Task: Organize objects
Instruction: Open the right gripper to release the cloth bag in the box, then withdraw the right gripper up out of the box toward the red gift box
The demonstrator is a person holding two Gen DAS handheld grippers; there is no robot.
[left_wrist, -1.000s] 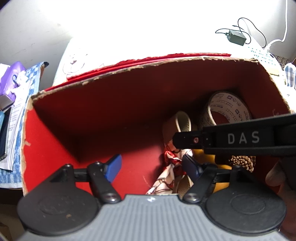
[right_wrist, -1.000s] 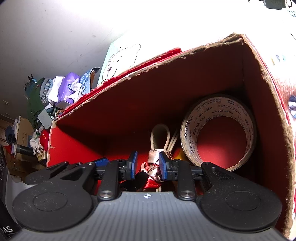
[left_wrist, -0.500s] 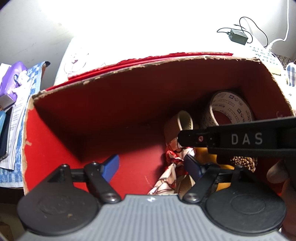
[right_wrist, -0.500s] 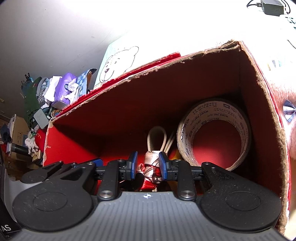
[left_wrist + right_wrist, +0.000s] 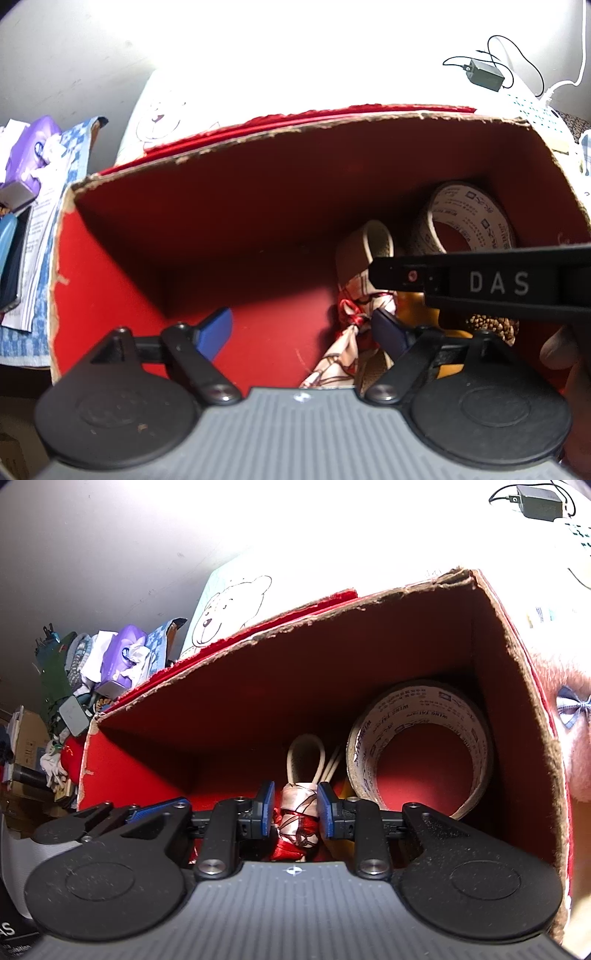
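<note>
Bright, washed-out surface behind a red cardboard box (image 5: 110,280) with ragged edges; clutter of a purple tissue pack (image 5: 27,155) and papers to its left, a black adapter (image 5: 485,74) with cord far right.

Left wrist view: left gripper (image 5: 301,326) points down into the box over bare red floor. Jaws spread wide and opening, nothing between them. Its right fingertip sits just beside a knotted patterned scarf (image 5: 351,332); touching or not, cannot tell. Behind the scarf a tan loop (image 5: 369,240), a roll of packing tape (image 5: 469,221) standing on edge in the far right corner, something brown and pinecone-like (image 5: 491,325) low right. Black bar marked DAS crosses the right side, the other tool's body.

Right wrist view: right gripper (image 5: 295,810) deep in the same box, jaws narrowed and pinching the scarf at its bound, red-tied neck. Tape roll just right of it, leaning at the box wall.

Risks, as judged: silky cloth could slip out of a grip on the knot alone; a trailing tail may snag the loop or drag the tape over on a lift; two tools crowded in one box could collide.
</note>
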